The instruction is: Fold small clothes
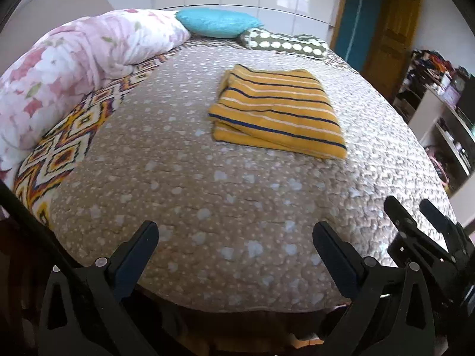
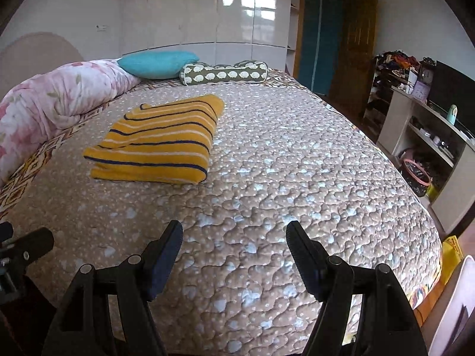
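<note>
Left gripper point(image 1: 236, 237) hangs over the near edge of the bed point(image 1: 178, 184), jaws spread wide, empty. Right gripper point(image 2: 234, 237) — likewise wide and empty. Folded yellow striped garment point(image 2: 157, 141) lies flat mid-bed, well apart from both — pillows point(image 2: 158, 63) beyond.

Bed point(image 2: 267, 154) carries folded striped garment point(image 2: 157, 142) (plus pillows point(image 2: 157, 63)).

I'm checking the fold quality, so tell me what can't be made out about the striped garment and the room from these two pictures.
- Striped garment: its underside and inner layers, both views, hidden by its own folds.
- What kind of garment it is: both views, folded shut.
- Shelf items: right wrist view, too small and blurred.
- Bed's near edge: left wrist view, cut off behind the left gripper fingers.
</note>
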The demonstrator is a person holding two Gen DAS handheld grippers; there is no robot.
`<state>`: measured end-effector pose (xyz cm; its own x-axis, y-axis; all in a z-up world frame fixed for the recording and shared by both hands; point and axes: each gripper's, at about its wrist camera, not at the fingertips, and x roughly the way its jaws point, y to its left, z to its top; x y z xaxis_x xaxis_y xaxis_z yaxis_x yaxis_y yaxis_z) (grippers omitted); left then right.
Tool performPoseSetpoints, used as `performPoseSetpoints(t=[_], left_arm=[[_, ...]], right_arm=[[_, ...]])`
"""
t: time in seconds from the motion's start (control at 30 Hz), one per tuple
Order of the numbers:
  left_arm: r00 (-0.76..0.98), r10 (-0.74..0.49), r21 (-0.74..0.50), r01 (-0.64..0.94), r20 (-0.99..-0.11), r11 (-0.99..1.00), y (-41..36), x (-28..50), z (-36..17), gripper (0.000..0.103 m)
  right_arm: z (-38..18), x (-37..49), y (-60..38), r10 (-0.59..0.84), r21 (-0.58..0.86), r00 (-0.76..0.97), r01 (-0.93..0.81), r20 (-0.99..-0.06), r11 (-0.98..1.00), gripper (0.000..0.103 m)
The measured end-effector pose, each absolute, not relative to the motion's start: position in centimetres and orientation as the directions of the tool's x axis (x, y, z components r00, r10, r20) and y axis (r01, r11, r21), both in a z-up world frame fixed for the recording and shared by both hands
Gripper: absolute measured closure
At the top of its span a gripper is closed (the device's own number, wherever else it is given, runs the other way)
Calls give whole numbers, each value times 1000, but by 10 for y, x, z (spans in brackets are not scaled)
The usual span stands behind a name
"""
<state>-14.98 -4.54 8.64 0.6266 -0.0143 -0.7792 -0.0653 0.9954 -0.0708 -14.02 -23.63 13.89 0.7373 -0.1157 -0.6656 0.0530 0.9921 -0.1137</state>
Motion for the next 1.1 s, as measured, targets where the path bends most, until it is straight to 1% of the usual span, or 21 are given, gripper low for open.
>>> performPoseSetpoints(t=[0.3, 0.57, 1.1], left_arm=[[620, -70, -84, 6, -782, 996, -58, -150, 85, 0], [614, -77, -95, 3, -786, 995, -55, -149, 83, 0], [575, -80, -110, -18, -814, 994, -47, -144, 72, 0]], right_arm=[[137, -140, -239, -144, -126, 736, 80, -661, 989, 26], [134, -139, -235, -152, -149, 735, 70, -661, 986, 25], [128, -137, -234, -152, -151, 725, 67, -672, 986, 25]])
